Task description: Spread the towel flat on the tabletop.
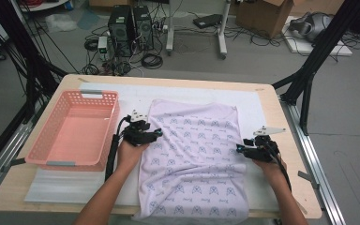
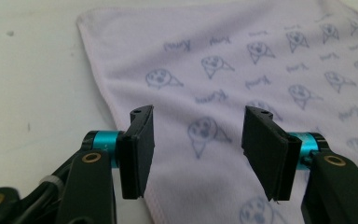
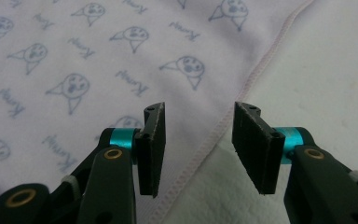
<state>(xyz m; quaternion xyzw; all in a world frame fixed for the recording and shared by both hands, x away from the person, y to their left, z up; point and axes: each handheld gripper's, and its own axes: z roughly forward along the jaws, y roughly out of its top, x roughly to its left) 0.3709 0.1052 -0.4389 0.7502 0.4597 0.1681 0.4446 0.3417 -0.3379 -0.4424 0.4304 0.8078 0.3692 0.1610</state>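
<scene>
A pale lilac towel (image 1: 192, 159) printed with small blue faces lies flat on the white mat, its near end hanging over the table's front edge. My left gripper (image 1: 158, 133) hovers at the towel's left edge, open, jaws pointing right. In the left gripper view the towel (image 2: 242, 70) lies under the open left gripper (image 2: 196, 149), its hem below the left jaw. My right gripper (image 1: 239, 148) is at the towel's right edge, open, jaws pointing left. In the right gripper view the towel's stitched hem (image 3: 242, 93) runs between the open right gripper (image 3: 198, 144) jaws.
A pink plastic basket (image 1: 42, 145) stands empty to the left of the towel on the wooden table (image 1: 290, 140). A white mat (image 1: 258, 108) covers the table's middle. Beyond the table are computer towers (image 1: 130, 28), cables and a cardboard box (image 1: 267, 16) on the floor.
</scene>
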